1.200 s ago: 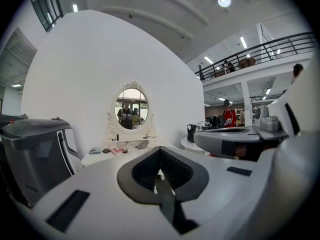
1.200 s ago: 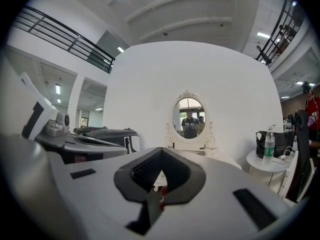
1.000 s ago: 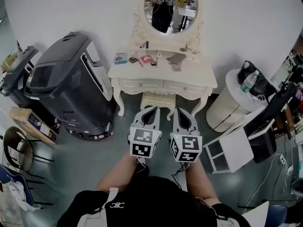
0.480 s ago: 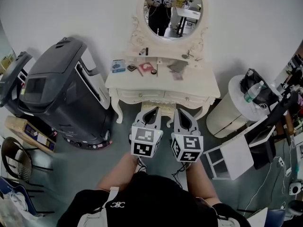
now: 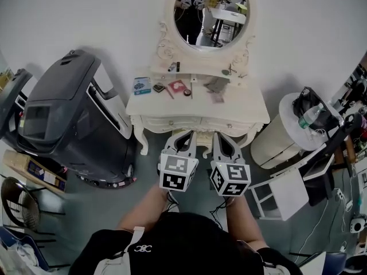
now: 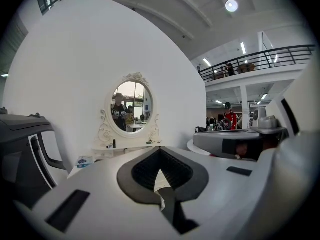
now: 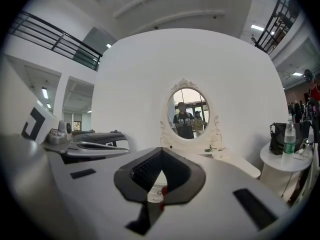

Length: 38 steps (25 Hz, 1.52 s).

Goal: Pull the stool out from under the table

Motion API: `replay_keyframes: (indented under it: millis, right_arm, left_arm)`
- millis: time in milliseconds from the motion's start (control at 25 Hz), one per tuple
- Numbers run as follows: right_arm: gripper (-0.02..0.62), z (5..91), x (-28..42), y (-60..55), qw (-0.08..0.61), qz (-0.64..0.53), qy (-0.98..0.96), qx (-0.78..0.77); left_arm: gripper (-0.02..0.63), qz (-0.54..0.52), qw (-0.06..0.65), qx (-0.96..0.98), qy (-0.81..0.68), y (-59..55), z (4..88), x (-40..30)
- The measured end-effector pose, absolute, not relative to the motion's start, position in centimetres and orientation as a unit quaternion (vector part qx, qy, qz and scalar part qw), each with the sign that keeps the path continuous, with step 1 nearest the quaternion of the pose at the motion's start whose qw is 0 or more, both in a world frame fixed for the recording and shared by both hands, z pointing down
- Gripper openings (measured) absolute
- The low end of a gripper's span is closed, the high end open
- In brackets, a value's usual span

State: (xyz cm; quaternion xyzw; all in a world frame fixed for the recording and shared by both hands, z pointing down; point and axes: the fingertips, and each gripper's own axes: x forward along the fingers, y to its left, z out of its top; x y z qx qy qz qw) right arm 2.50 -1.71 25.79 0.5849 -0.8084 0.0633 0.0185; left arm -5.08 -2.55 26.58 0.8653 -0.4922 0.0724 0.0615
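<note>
A white dressing table (image 5: 243,112) with an oval mirror (image 5: 207,9) stands against the wall. The cream stool (image 5: 202,141) is tucked under it, with only a sliver showing between my two grippers. My left gripper (image 5: 184,135) and right gripper (image 5: 225,136) are held side by side just in front of the table's front edge, pointing at it. Both are shut with nothing between the jaws. In the left gripper view the left gripper (image 6: 160,153) points toward the mirror (image 6: 131,106). The right gripper (image 7: 161,153) faces the mirror (image 7: 188,113) too.
A large dark grey machine (image 5: 69,113) stands close on the table's left. On the right are a round white side table (image 5: 274,137) with a black bag and a bottle, and a white shelf unit (image 5: 284,189). Small items (image 5: 178,87) lie on the table top.
The table has come nearer in the head view. Both grippers now reach its front edge and cover most of the stool. Their jaws stay shut.
</note>
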Motion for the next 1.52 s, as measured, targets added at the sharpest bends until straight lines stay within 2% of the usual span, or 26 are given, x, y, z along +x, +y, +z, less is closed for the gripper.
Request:
replay_keyframes:
  millis: [520,840,1240,1520]
  right_arm:
    - [0.006,27.2,-0.4,-3.9,0.032,0.061,-0.793,0.606]
    - [0.006,29.5,0.1,-4.1,0.059,0.08,-0.789,0.607]
    - [0.006,30.9,2.1,-7.2,0.046,0.102,-0.793,0.599]
    - [0.005,34.4,4.8,-8.8,0.05,0.146,-0.798,0.583]
  left_arm:
    - [0.0,0.077,0.06,0.878,-0.468,-5.2,27.6,-7.6]
    - [0.0,0.08,0.095,0.878,-0.462,-5.5,29.7,-7.5]
    - [0.0,0.096,0.077,0.88,-0.458,-7.7,30.7,-4.7]
    - [0.0,0.113,0.111,0.88,-0.448,-10.0,34.2,-1.1]
